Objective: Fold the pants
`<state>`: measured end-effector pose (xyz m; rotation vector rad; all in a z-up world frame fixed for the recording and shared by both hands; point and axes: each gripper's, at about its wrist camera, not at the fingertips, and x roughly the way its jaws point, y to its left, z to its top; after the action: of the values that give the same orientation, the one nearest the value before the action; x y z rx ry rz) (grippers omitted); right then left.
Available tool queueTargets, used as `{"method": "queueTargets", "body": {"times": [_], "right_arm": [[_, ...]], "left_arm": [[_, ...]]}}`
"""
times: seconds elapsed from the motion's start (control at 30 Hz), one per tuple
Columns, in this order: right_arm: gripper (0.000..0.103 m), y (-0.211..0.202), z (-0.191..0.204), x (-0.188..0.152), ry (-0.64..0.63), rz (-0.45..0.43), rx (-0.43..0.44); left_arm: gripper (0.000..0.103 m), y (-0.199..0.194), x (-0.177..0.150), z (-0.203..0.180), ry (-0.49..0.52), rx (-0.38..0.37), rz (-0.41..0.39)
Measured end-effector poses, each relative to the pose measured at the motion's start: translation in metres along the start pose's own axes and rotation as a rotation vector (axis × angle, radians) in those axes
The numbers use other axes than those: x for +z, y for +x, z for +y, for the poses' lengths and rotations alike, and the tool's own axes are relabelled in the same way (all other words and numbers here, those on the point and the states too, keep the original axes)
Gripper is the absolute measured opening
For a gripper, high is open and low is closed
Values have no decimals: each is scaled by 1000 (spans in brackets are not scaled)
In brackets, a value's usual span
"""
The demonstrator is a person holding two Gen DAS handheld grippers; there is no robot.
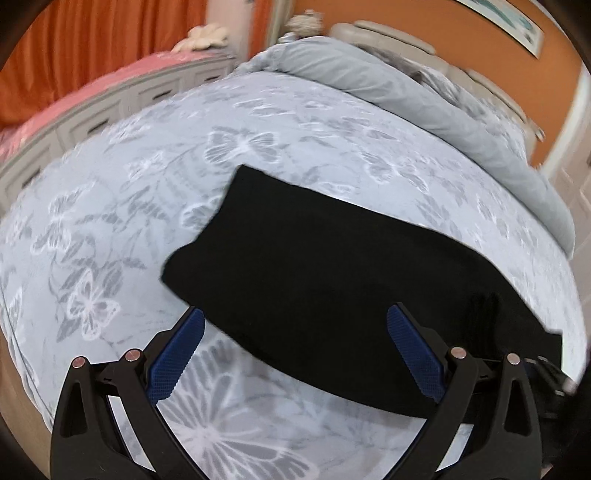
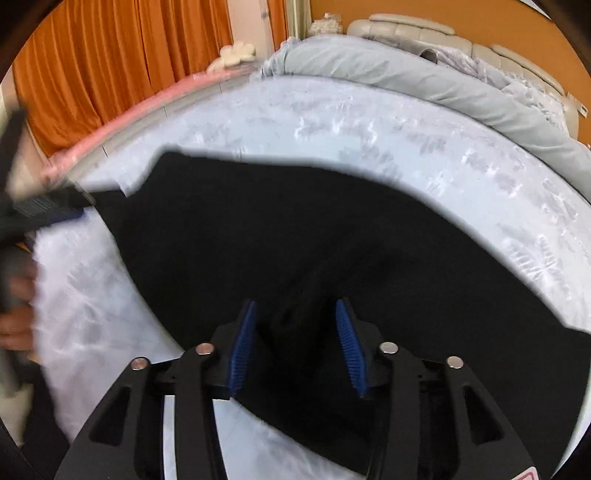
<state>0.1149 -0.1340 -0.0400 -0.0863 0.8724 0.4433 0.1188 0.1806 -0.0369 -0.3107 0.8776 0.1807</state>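
Left wrist: black, blue-padded left gripper [image 1: 295, 321] spread wide, empty, over smooth black fabric pants [image 1: 314, 266] flat on butterfly-print pale bedspread [image 1: 110, 221].

Right wrist: right gripper [image 2: 295, 317] parted, straddling a raised fold of pants [image 2: 258, 229].

Bed w/ pale blue-grey bedspread [image 1: 258, 122], butterfly + leaf print all over. Grey duvet [image 1: 424, 99] rolled/bunched along far edge near the padded cream headboard [image 2: 417, 31]. Orange curtains [image 2: 110, 62] hang beyond the far side, w/ orange wall at the head end. Pink cloth [image 1: 92, 92] lies on top of a grey drawer unit [image 1: 92, 125] beside the bed; pale plush-like item [image 1: 207, 35] at its far end, blurred. Framed picture [image 1: 513, 22] on wall, upper right.
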Motion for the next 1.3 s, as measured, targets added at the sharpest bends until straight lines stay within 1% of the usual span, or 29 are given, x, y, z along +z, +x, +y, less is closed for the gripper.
{"method": "queueTargets", "body": {"times": [0.03, 0.07, 0.1, 0.13, 0.17, 0.23, 0.3, 0.37, 0.43, 0.5, 0.53, 0.6, 0.63, 0.67, 0.7, 0.73, 0.77, 0.8, 0.83, 0.87, 0.9, 0.93, 0.97, 1.0, 1.07, 1.17, 1.2, 1.23, 1.3], "right_arm": [[58, -21, -10, 2, 22, -47, -14], [77, -49, -29, 0, 63, -94, -57], [87, -65, -43, -5, 96, -115, -89], [87, -85, -68, -15, 150, -137, -134], [87, -99, -95, -27, 220, -130, -178], [87, -116, -147, -57, 395, -98, -235], [87, -126, -188, -89, 555, -78, -243], [87, -127, -218, -123, 687, -55, -190], [87, -120, -226, -141, 734, -27, -145], [87, -108, -225, -148, 734, -17, -96], [87, -100, -222, -150, 728, -2, -80], [90, -82, -212, -154, 730, 44, -65], [90, -77, -207, -153, 715, 38, -78], [79, -75, -197, -150, 673, 16, -92], [52, -73, -192, -146, 647, 17, -71], [44, -73, -186, -142, 626, 11, -78], [32, -74, -184, -140, 619, 3, -79], [28, -78, -183, -137, 617, -5, -69], [27, -84, -184, -136, 629, -23, -56], [24, -94, -186, -134, 641, -48, -36], [22, -102, -186, -133, 643, -66, -32], [21, -117, -185, -131, 641, -87, -23], [20, -133, -184, -132, 640, -107, -9], [18, -143, -185, -130, 645, -118, 3], [18, -172, -183, -144, 656, -136, 19], [18, -198, -190, -166, 691, -133, -49], [18, -207, -197, -184, 730, -126, -69], [18, -208, -205, -203, 773, -99, -78], [22, -181, -215, -234, 826, 48, -93]], "left_arm": [[97, 0, 3, 12, -45, -1, 1], [97, 1, 5, 24, -95, -6, 3], [97, 3, 8, 42, -165, -12, 12], [97, 6, 9, 53, -204, -8, 22], [97, 8, 10, 67, -254, 4, 32], [97, 10, 9, 79, -288, 19, 37], [97, 12, 8, 81, -274, 21, 49], [97, 21, 4, 78, -265, -8, 88], [97, 35, 0, 73, -292, -74, 154], [97, 51, -4, 68, -336, -120, 215], [98, 56, -6, 66, -349, -122, 230], [98, 59, -7, 57, -335, -63, 208], [98, 60, -6, 50, -317, -32, 192], [98, 63, -5, 45, -302, -9, 182], [98, 64, -6, 44, -293, 4, 176], [98, 67, -5, 42, -282, 19, 160], [89, 68, -4, 40, -269, 27, 147], [74, 67, -3, 39, -259, 38, 135], [39, 66, 1, 41, -244, 24, 117], [28, 66, 3, 45, -264, -29, 124], [22, 67, 6, 50, -295, -66, 130], [20, 60, 8, 55, -322, -117, 129], [19, 54, 9, 55, -320, -133, 123], [18, 39, 9, 52, -288, -160, 107], [18, 13, 4, 44, -217, -193, 85], [18, -9, -18, 36, -151, -250, 128], [18, -9, -27, 34, -136, -260, 160], [19, -5, -39, 31, -118, -261, 203], [26, 7, -57, 28, -85, -196, 256]]}}
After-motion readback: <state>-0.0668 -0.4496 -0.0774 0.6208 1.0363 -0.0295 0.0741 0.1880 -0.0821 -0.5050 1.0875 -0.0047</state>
